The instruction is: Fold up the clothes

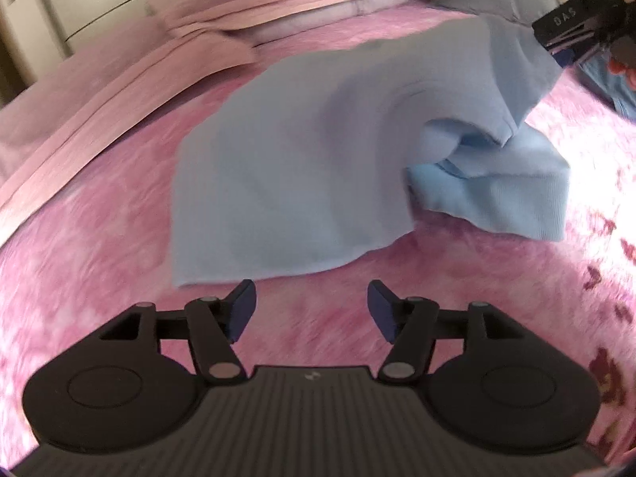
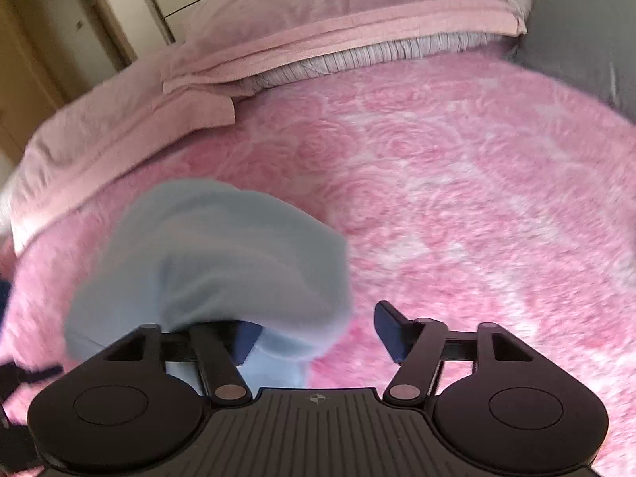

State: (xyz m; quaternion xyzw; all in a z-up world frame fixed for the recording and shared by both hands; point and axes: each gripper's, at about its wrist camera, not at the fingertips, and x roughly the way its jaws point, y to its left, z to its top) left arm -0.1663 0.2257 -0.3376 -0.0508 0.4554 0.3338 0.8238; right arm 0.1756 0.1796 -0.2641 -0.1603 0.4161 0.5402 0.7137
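Now light-blue garment (image 1: pixel 302 159) just ahead of left fingers (image 1: pixel 242 306), spread apart; draped over right fingers (image 2: pixel 391 332), also apart.

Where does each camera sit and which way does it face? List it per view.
Left wrist: on the left claw, facing forward between its open fingers, across the pink blanket to the blue garment.
Right wrist: on the right claw, open, facing the pillows; the garment drapes over one finger.
Shared: garment, blanket, pillows.
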